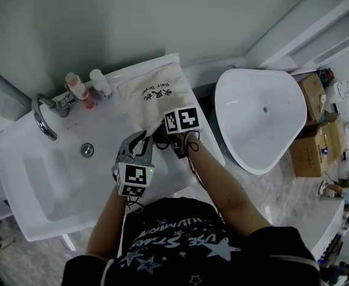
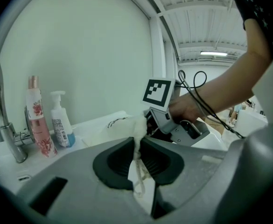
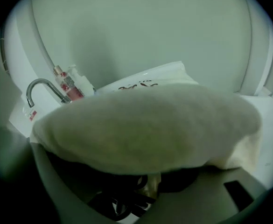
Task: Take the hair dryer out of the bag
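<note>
Pinching bag [image 1: 156,94] cloth and drawstring [image 2: 139,181] between the left gripper's [image 2: 137,158] closed fingers [image 2: 115,162], right gripper [image 1: 174,137] sunk under cloth at the bag mouth, finger gap unreadable, over dark coiled cord [image 3: 122,200], dryer hidden inside, bag just right of sink [image 1: 49,177].

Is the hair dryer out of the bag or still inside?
Not out: no dryer lies outside the bag; left gripper pinches its edge.

Two bottles [image 1: 100,83] and a faucet [image 1: 43,119] stand beside the bag [image 1: 156,97]; the basin [image 1: 49,177] lies open.
</note>
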Demonstrator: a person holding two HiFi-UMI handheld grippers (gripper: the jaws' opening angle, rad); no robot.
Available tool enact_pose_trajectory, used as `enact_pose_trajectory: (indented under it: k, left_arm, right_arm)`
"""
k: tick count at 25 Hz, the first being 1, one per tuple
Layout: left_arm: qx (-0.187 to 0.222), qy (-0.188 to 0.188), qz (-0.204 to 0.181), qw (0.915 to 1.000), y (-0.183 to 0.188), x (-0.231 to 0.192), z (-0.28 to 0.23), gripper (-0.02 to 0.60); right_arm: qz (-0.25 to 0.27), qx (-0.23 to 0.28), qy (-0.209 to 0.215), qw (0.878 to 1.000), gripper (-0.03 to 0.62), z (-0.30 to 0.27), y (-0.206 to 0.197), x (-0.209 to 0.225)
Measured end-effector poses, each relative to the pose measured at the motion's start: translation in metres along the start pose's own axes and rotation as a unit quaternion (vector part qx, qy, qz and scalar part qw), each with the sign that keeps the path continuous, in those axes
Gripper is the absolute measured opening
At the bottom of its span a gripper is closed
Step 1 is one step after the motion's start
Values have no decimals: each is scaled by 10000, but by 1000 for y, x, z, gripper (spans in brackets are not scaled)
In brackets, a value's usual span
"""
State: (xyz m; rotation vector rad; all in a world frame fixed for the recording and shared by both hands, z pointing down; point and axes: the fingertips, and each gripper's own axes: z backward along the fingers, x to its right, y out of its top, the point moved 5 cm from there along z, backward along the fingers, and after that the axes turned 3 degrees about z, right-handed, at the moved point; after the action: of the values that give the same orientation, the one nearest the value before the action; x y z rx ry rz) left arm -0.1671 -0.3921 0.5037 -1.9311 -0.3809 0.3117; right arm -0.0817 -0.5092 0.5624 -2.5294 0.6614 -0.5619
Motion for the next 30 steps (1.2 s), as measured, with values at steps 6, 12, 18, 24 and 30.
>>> enact_pose_trajectory:
  k: [6, 12, 18, 24, 30]
  left_arm:
    - [-8, -35, 15, 10000, 0, -3, 0, 57]
    - [8, -5, 3, 10000, 0, -8, -2, 58]
    - [-12, 22, -41, 10000, 2, -7, -1, 57]
    - [-33, 122, -59, 9999, 2, -6, 1, 57]
    - [-21, 203, -119, 9997, 6, -2, -1, 57]
  right_arm:
    - [30, -248, 179, 9995, 250, -9, -1, 0]
    - [254, -396, 416, 9980, 202, -11, 1, -4]
    - [265, -255, 535, 9979, 198, 4, -6, -7]
    - [348, -296, 742, 9962, 196, 25, -27, -15]
    - [321, -321, 978, 9942, 196, 46, -45, -16]
